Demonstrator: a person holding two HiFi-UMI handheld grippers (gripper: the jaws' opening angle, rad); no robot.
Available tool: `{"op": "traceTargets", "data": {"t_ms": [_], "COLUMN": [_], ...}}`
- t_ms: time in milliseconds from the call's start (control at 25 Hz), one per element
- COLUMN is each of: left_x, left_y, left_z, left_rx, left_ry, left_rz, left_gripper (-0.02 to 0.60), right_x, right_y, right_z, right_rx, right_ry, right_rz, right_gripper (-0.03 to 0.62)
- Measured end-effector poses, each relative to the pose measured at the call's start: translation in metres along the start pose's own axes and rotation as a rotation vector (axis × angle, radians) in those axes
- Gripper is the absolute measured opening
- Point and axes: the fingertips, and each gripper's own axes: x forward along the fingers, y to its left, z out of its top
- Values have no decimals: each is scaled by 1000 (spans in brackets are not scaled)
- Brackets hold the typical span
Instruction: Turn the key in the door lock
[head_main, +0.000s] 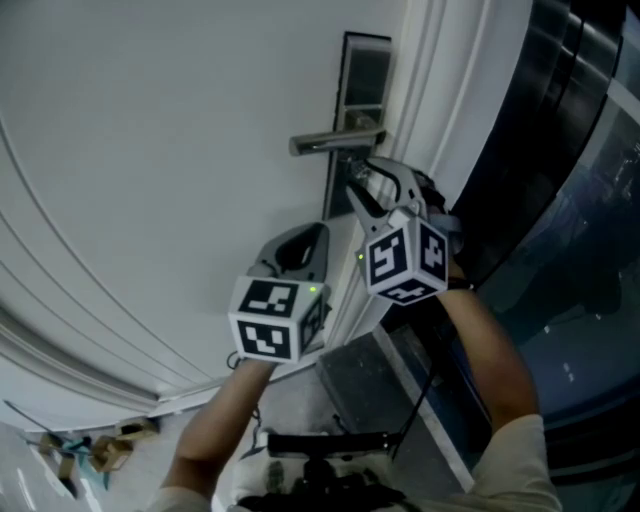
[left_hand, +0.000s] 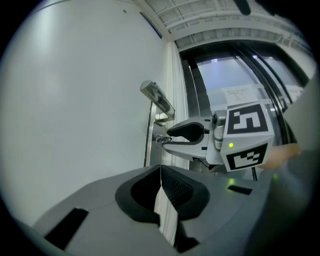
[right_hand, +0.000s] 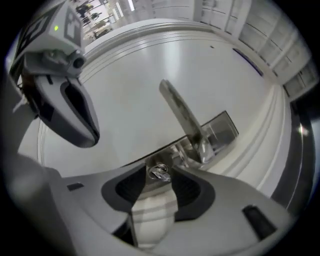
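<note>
White door (head_main: 150, 150) is filling the view. The right tool (right_hand: 160, 169) is gaping open around the key (right_hand: 158, 173), just under the handle (right_hand: 180, 112) and hard by the door's edge. The left tool (left_hand: 160, 167) is idling closed beside it, facing bare panel.

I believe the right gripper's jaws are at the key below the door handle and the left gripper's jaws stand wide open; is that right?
Not quite: the left gripper view shows the left gripper with its jaws shut, not wide open. The right gripper is at the key below the door handle.
</note>
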Motion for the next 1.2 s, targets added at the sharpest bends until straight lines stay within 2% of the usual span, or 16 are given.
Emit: {"op": "traceTargets", "data": {"t_ms": [160,320,400,520,720,840,920,1080,1200], "left_x": [1,2,2,1,1,-1,-1,-3,-3], "left_y": [0,1,2,4,5,6,5,3,1], "left_z": [-1,0,-1,-2,1,1,1,0,0], "left_rx": [2,5,7,6,5,6,6,3,2], "left_ry": [2,3,5,10,9,9,9,9,8], "left_rz": [0,1,3,9,8,11,9,7,5], "left_gripper": [17,17,17,17,17,17,17,17,17], "right_x": [7,13,15,16,17,19,19,19,18], "right_y": [4,2,2,5,0,0,-1,-2,-6], "right_z": [-2,-8,-8,-8,-8,-7,-8,-7,-7], "right_rx": [-214,-339,-391,-438,-434,-382,-296,-74,169], "right_ry": [33,68,71,62,58,55,58,65,49], "right_rz": [-36,-63,-65,-72,-82,-79,-65,-5,52], "right_gripper": [167,164,134,106,98,98,98,100,100]}}
